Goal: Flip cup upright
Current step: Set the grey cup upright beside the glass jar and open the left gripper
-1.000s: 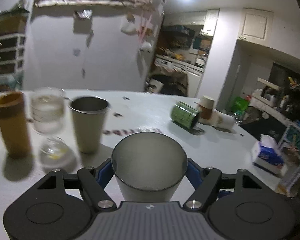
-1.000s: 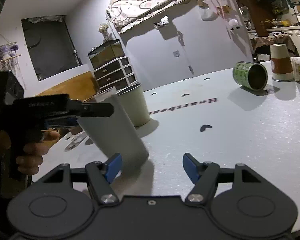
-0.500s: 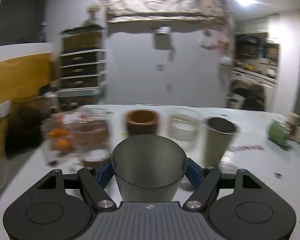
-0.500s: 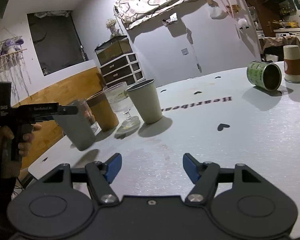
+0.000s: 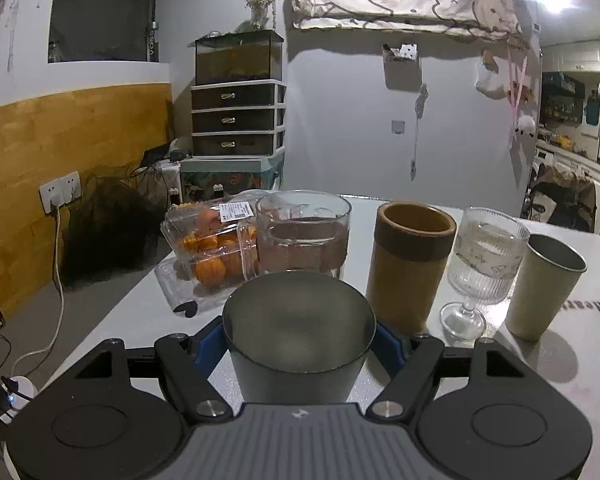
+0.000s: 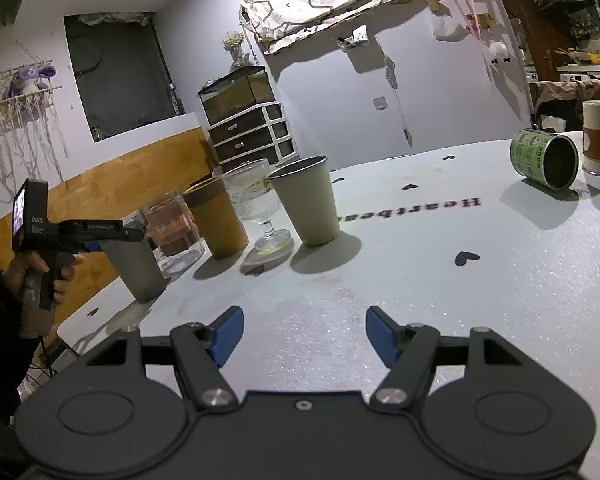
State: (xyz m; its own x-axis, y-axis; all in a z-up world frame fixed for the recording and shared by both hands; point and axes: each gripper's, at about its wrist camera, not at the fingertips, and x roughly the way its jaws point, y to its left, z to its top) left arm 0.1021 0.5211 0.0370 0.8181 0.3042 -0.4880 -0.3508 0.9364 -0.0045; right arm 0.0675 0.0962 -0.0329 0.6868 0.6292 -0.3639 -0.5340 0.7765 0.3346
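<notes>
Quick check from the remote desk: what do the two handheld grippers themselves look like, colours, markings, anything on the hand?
Both grippers, left gripper and right gripper, share a matte black body with round discs, silver pivot screws and blue finger pads. In the right wrist view the left one shows a pistol grip, white lettering, a small lit screen, and a bare hand below a dark sleeve.

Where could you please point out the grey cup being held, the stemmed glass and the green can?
grey cup [image 5: 300, 356], left wrist view, front wall.
stemmed glass [image 5: 486, 264], left wrist view, bowl.
green can [image 6: 530, 156], right wrist view, labelled side.

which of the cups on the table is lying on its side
The green labelled can-like cup, far right, lies with its dark mouth facing sideways; the beige tumbler, brown cup and others stand upright.
</notes>
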